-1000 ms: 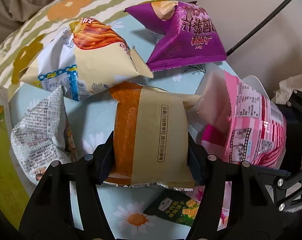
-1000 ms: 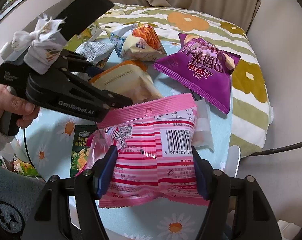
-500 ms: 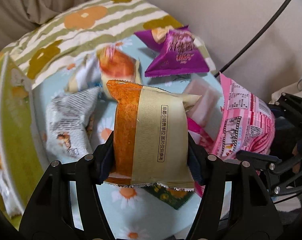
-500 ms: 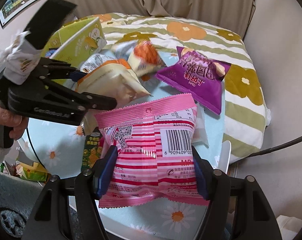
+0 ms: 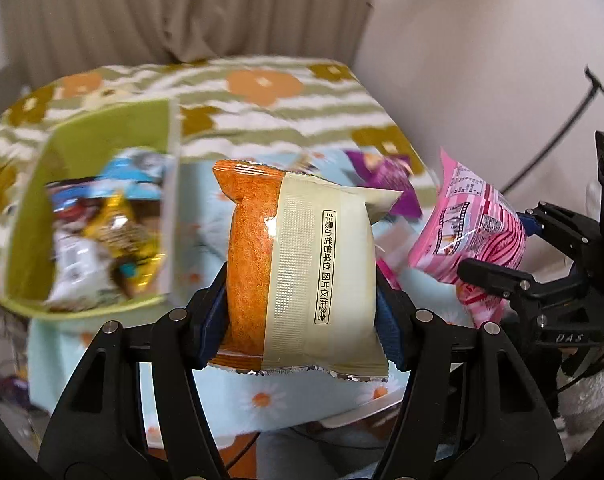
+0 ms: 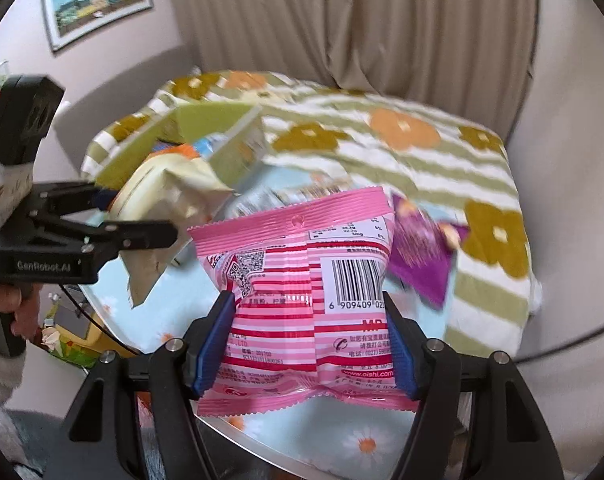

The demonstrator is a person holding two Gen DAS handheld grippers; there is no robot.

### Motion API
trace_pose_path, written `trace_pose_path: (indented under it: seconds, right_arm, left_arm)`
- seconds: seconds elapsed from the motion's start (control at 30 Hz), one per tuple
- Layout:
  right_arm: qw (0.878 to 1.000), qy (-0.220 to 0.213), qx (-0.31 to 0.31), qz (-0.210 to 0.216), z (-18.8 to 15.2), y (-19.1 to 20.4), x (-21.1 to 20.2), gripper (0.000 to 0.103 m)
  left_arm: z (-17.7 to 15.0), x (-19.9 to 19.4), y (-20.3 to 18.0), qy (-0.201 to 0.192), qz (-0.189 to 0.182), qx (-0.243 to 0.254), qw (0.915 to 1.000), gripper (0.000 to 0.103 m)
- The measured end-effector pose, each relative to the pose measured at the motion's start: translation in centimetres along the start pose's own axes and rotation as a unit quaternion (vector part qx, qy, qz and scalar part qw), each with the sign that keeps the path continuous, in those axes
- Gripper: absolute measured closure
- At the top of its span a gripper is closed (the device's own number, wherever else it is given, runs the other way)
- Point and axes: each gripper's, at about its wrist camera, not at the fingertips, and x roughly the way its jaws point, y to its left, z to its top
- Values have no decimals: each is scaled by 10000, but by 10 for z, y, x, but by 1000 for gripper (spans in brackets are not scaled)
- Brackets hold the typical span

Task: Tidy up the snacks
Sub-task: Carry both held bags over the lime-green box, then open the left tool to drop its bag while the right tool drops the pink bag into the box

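My left gripper (image 5: 302, 320) is shut on an orange-and-cream snack packet (image 5: 302, 272), held up above the table; the packet also shows in the right wrist view (image 6: 170, 196). My right gripper (image 6: 308, 340) is shut on a pink striped snack bag (image 6: 306, 296), also lifted; that bag shows in the left wrist view (image 5: 470, 236) too. An open green box (image 5: 90, 148) with several snack packs inside stands at the left, and appears in the right wrist view (image 6: 206, 128). A purple snack bag (image 6: 418, 256) lies on the table.
The round table has a light blue daisy cloth (image 6: 366, 440). Behind it lies a striped floral blanket (image 6: 402, 148) and a curtain. A wall stands at the right. Clutter sits on the floor at the lower left (image 6: 66, 340).
Both grippers have risen and pulled back from the table with their packets. The green box has come into view at the left. The snacks left on the table look smaller and farther.
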Motion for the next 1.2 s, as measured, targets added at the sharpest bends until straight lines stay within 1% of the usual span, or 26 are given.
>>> trace_pose_path:
  seconds: [0.17,0.27,0.37,0.5,0.7,0.8,0.93,1.03,1.13,1.2]
  right_arm:
    - [9991,-266,-167,279,32,30,-7,39]
    - [9982,-363,-172,450,54,48,-4,39]
    - [9974,-457,-168,538,75,69,2,39]
    - [9973,-468,-68,560,103,94,18,39]
    - [9978,-345,179,545,143,126,54,38]
    - [9980,-269,299,497,160,138,77,39]
    - [9979,-169,449,428,179,153,107,38]
    - [9976,-78,594,357,188,161,126,39]
    - [9969,30,737,272,194,167,144,38]
    - [9965,110,799,229,196,168,152,39]
  left_arm:
    - [-2,-47,38,-373,318,-426,9979,43]
    - [0,-65,64,-515,501,-589,9957,43]
    - [2,-75,94,-600,626,-769,9933,43]
    - [10,-75,138,-605,749,-940,9909,43]
    - [26,-57,206,-499,867,-1098,9889,43]
    - [38,-39,236,-414,925,-1096,9888,43]
    - [53,-9,274,-255,856,-1156,9893,43]
    - [64,17,294,-90,740,-1152,9905,43]
    - [68,37,305,52,642,-1148,9913,43]
    - [68,48,309,152,642,-1136,9913,38]
